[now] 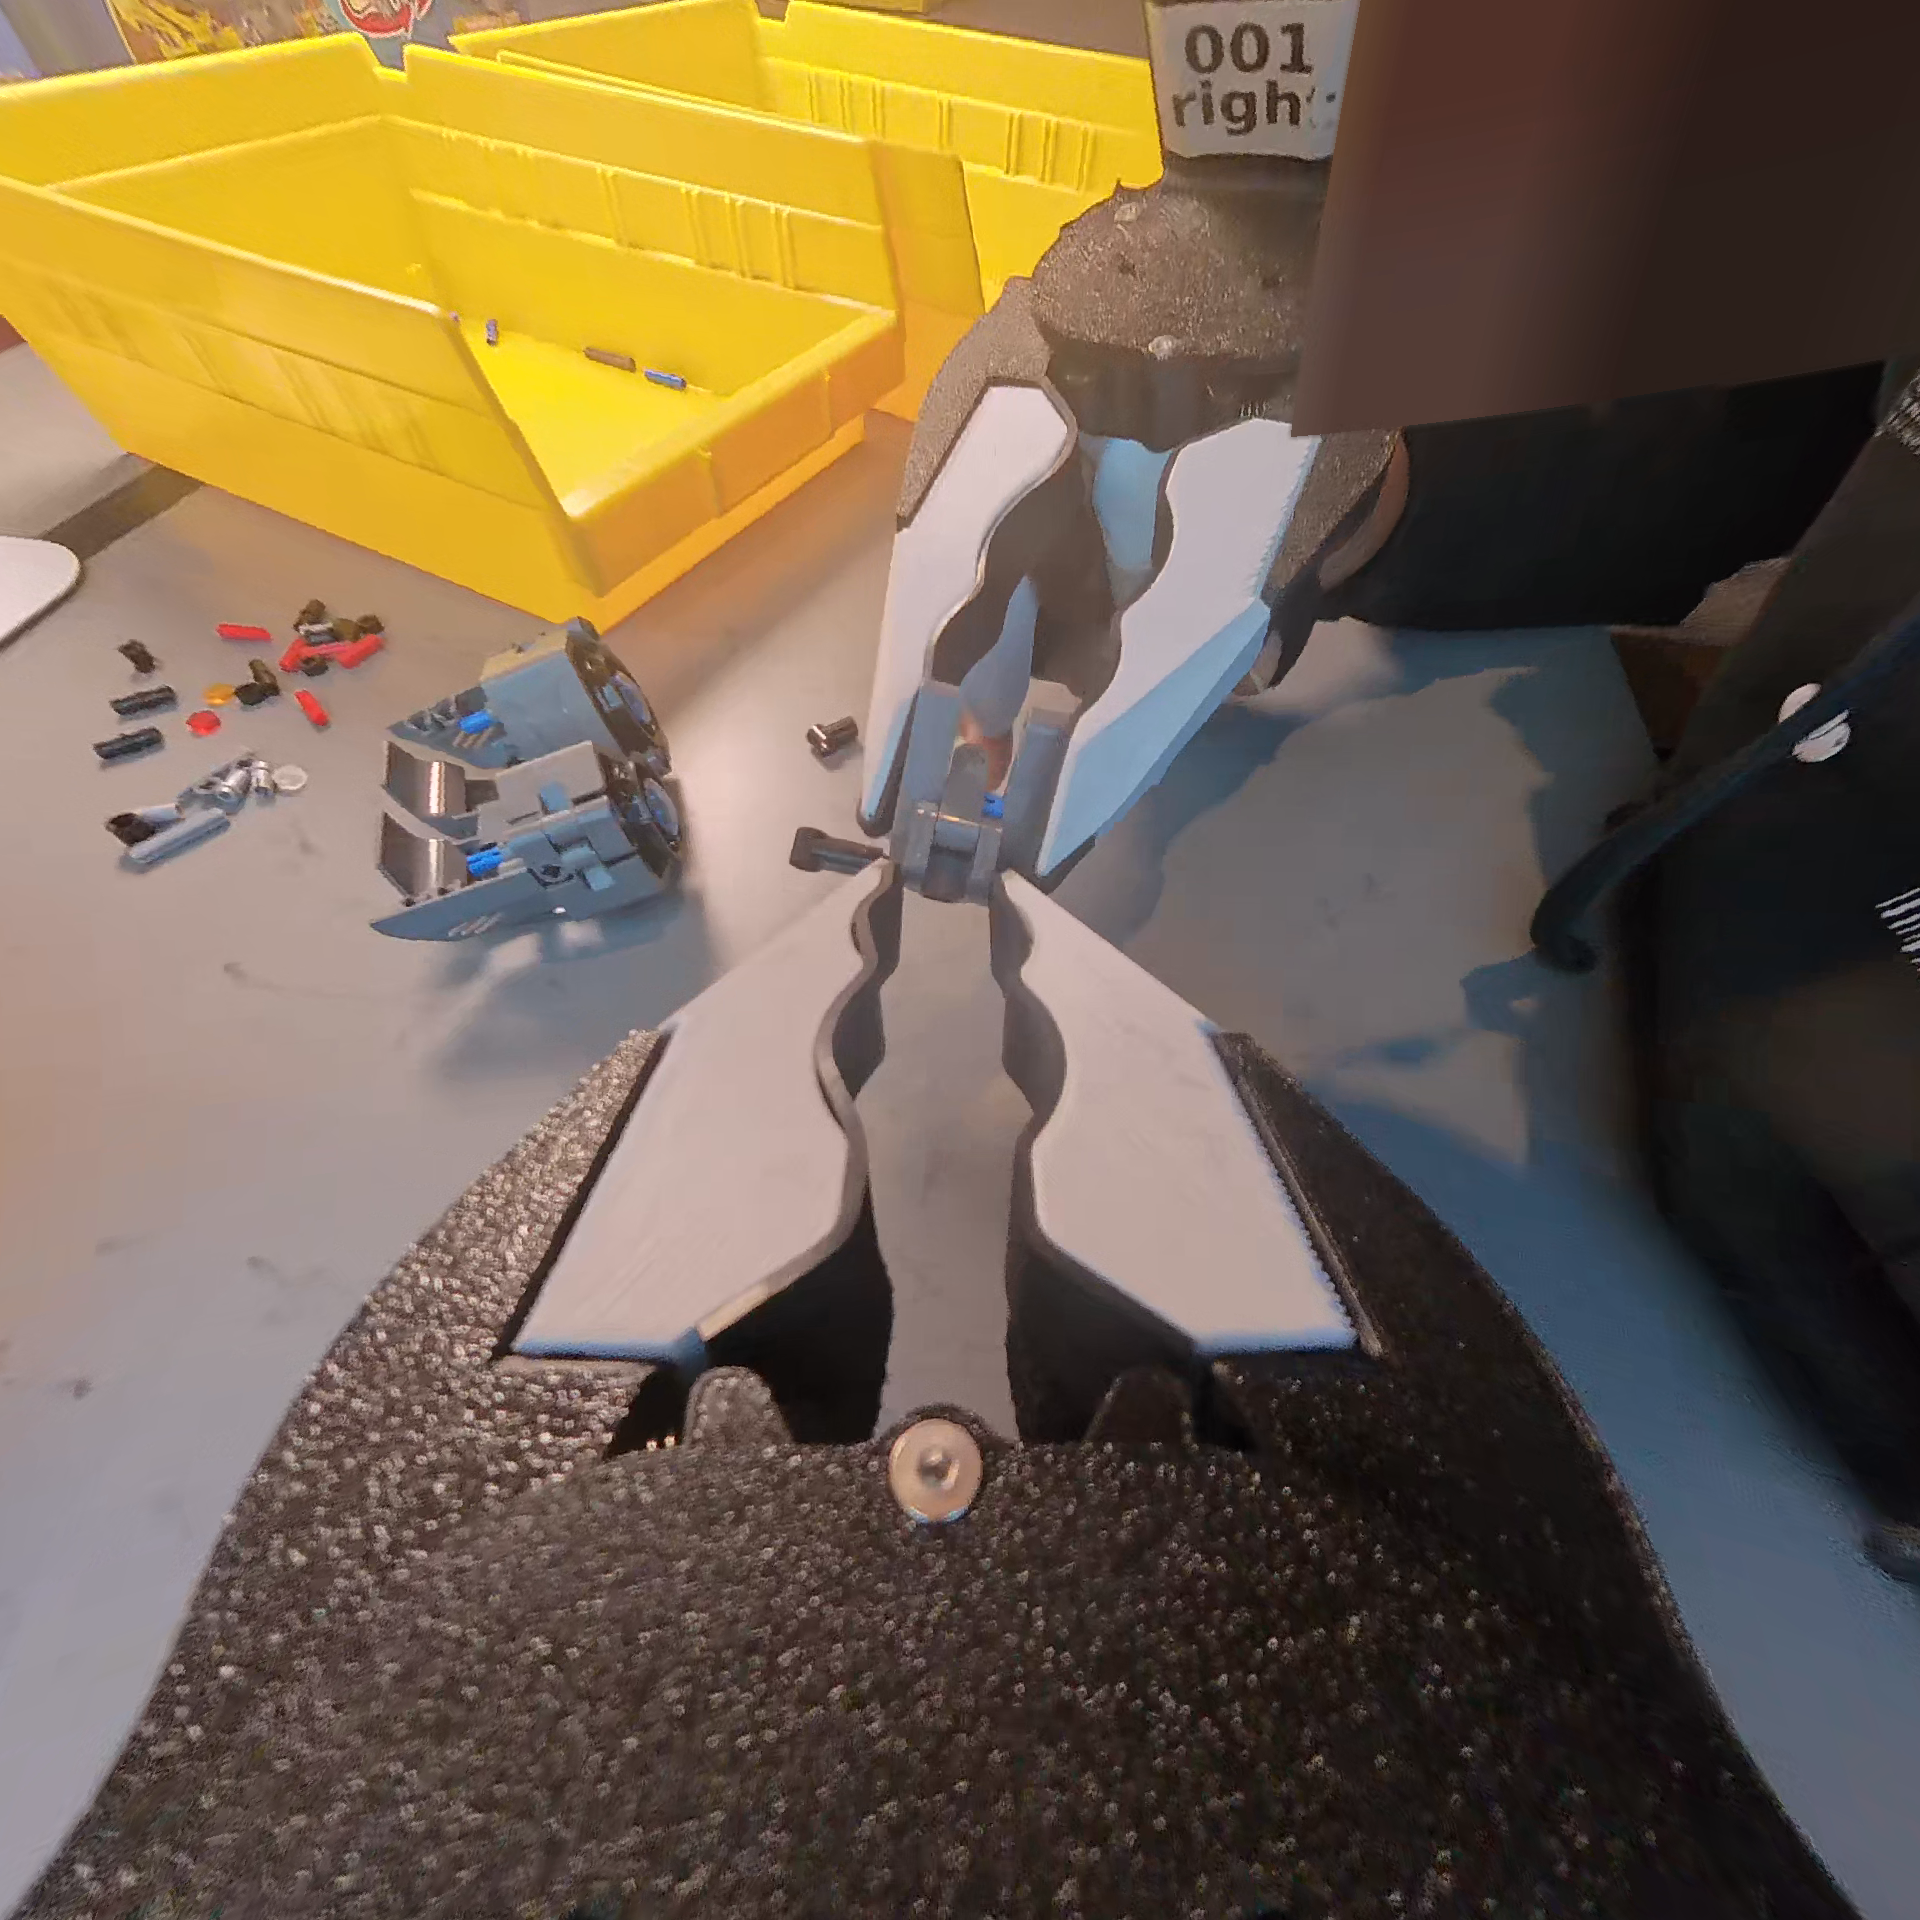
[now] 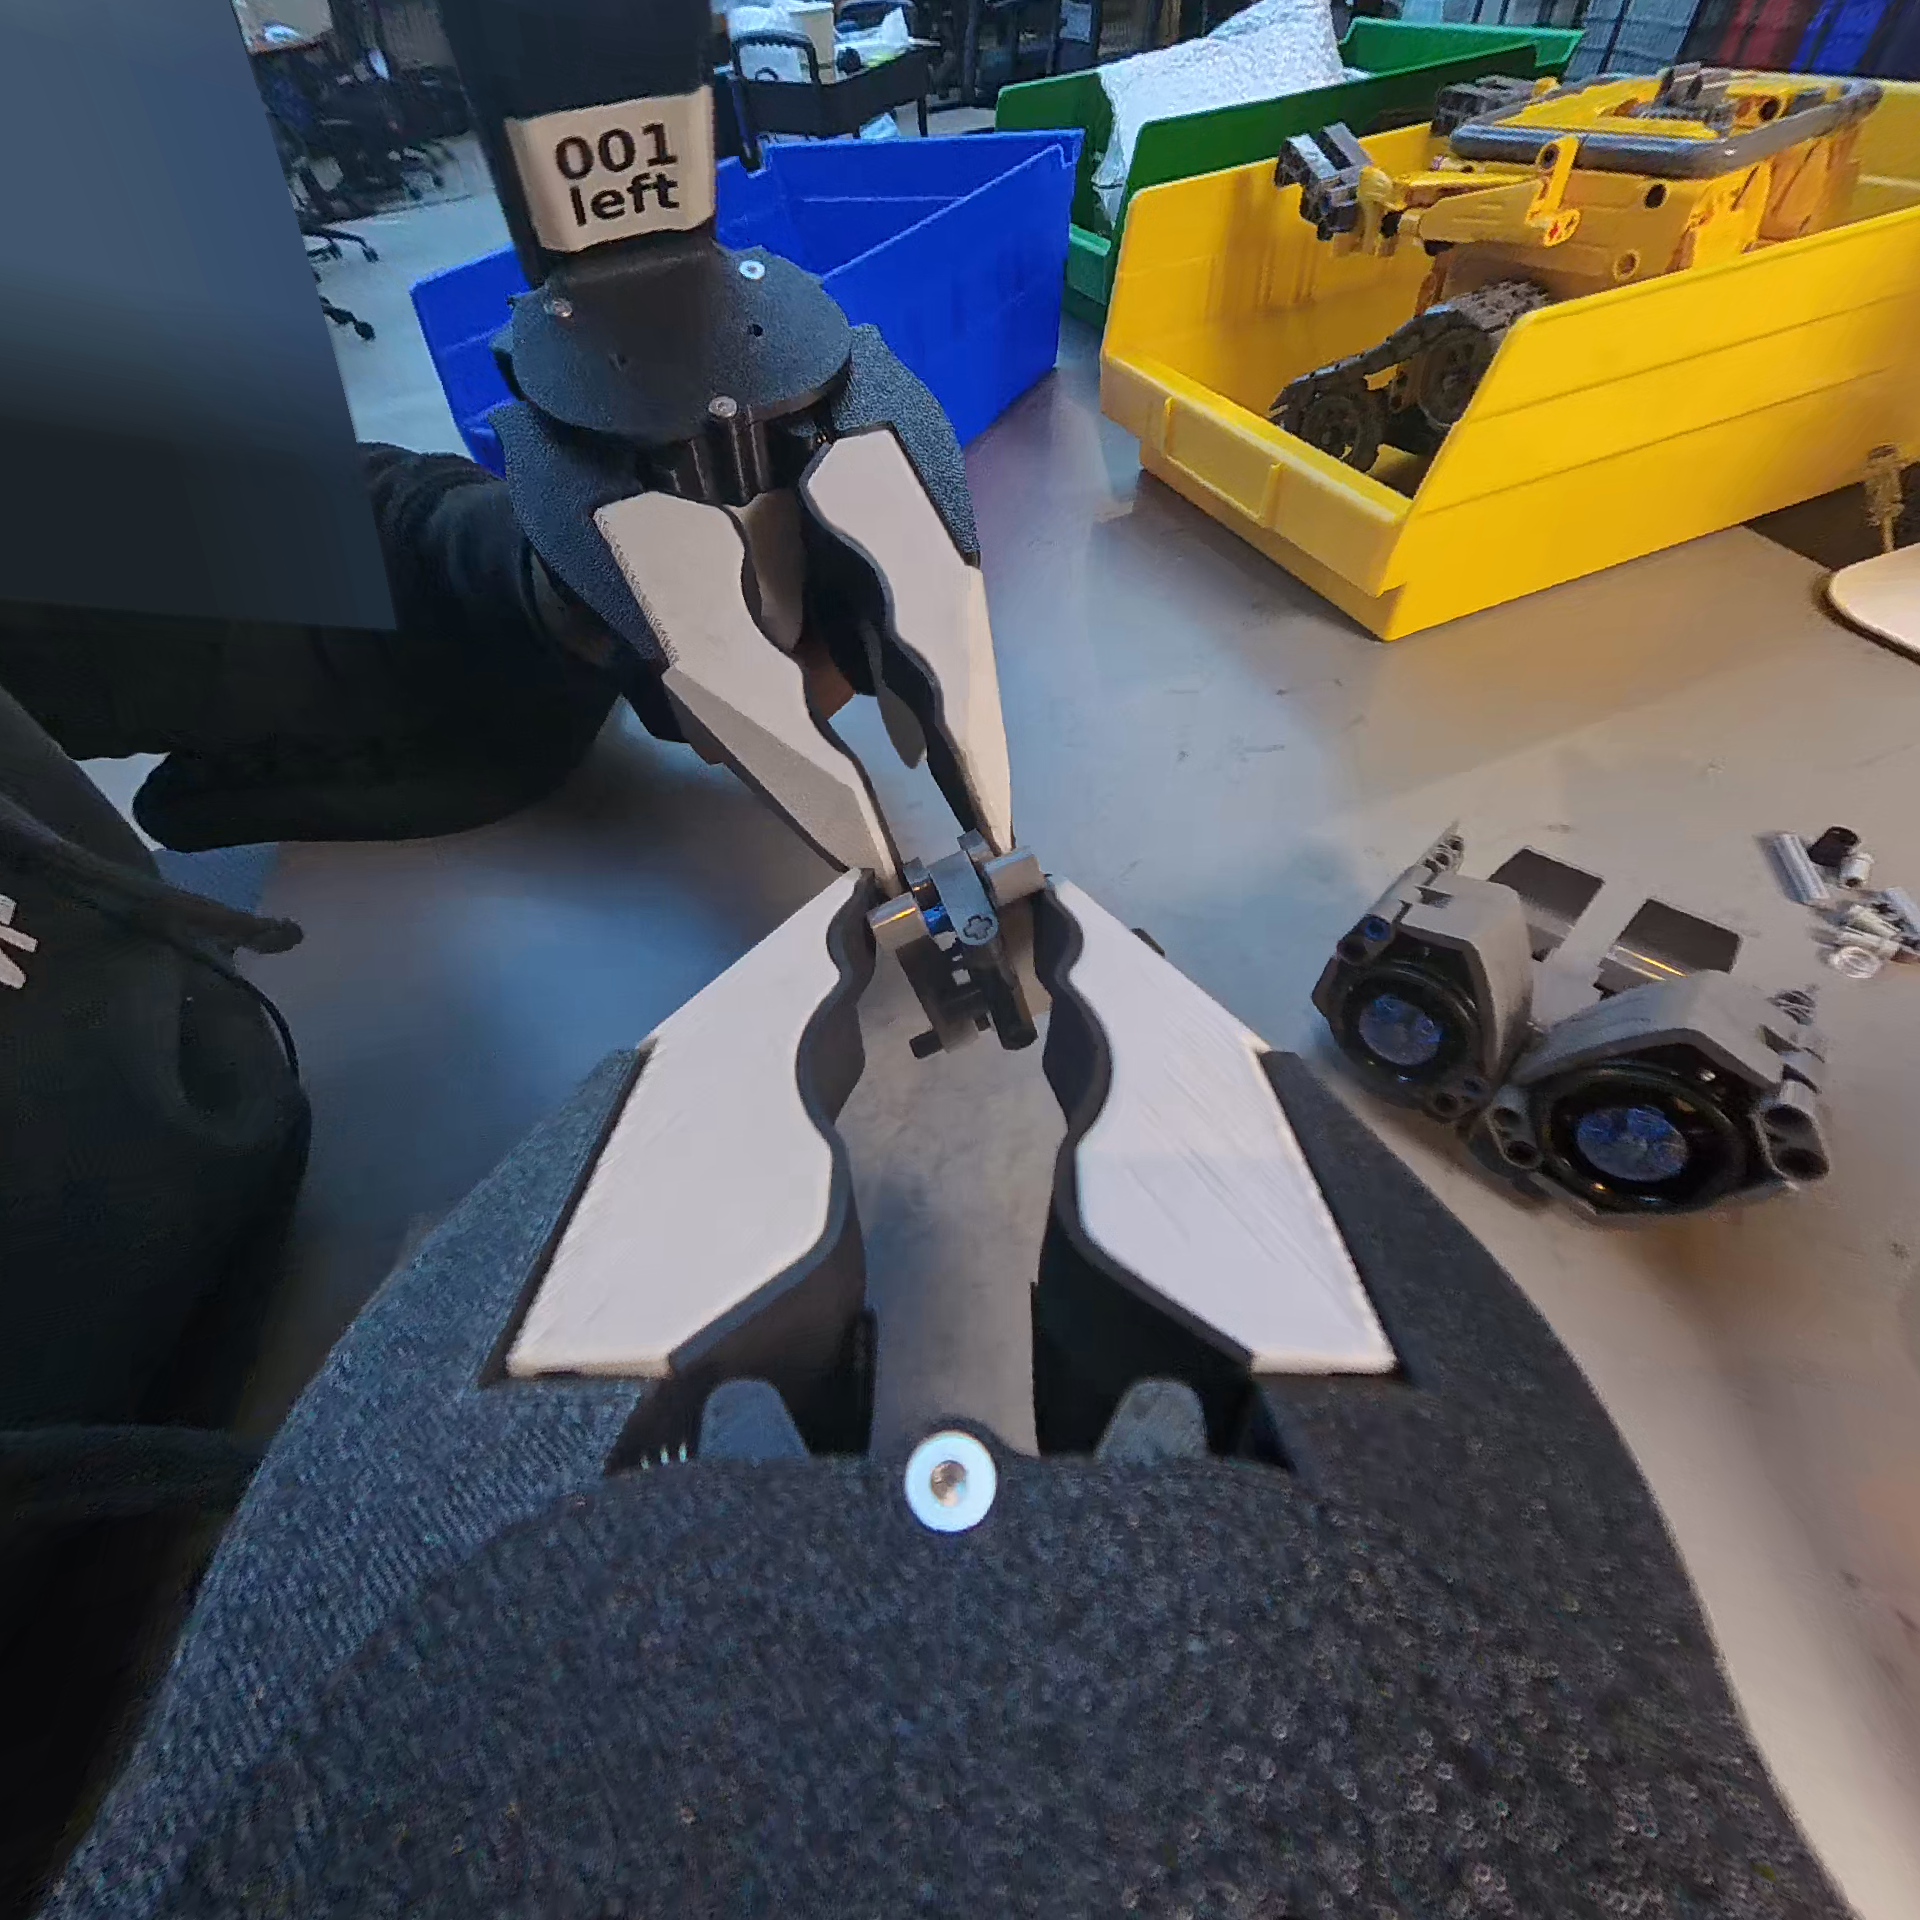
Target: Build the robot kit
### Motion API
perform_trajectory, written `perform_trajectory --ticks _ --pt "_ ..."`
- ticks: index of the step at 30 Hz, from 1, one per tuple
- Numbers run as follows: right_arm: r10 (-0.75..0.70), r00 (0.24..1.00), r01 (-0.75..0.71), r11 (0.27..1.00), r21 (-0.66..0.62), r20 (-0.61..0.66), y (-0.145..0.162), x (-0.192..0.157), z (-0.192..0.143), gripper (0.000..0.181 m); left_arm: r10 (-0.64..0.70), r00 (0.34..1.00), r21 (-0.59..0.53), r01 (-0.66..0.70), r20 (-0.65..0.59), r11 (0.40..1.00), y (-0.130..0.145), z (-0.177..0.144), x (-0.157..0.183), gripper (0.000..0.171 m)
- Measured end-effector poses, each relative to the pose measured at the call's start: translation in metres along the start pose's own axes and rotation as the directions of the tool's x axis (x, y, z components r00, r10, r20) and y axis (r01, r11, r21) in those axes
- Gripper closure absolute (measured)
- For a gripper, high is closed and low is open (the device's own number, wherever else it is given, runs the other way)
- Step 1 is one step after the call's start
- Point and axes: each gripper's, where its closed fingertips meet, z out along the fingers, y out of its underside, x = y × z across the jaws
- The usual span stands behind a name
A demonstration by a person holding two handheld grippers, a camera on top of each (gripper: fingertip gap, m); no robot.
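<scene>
While the small grey brick assembly [image 2: 951, 951] hangs above the grey table [image 2: 1299, 727], clamped between both the right gripper [image 2: 951, 914] and left gripper [image 1: 940, 883], 2 grey engine modules [image 2: 1558, 1049] lie apart nearby, unattached.

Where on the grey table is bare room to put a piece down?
Bare: grey table nearer than the twin-cylinder grey brick assembly. Crowded: the scattered red and black small pieces, the yellow plastic bins, and where both grippers' fingers meet.
</scene>
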Motion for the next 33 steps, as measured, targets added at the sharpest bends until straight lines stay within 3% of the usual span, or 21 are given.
perform_trajectory --ticks 3,13,33 --pt "-0.03 1.0 0.03 1.0 0.007 -0.005 -0.004 -0.002 -0.001 0.153 -0.092 0.993 0.031 0.094 -0.068 0.995 -0.003 -0.002 0.002 0.156" --pt "-0.076 0.996 0.074 0.996 0.049 0.043 -0.011 -0.009 -0.006 0.154 -0.21 0.955 0.062 0.227 -0.209 0.972 -0.009 -0.005 0.01 0.157" --pt "-0.049 0.995 0.042 0.996 0.084 0.09 -0.016 -0.011 -0.009 0.154 -0.277 0.917 0.075 0.31 -0.287 0.948 -0.015 -0.007 0.014 0.156"
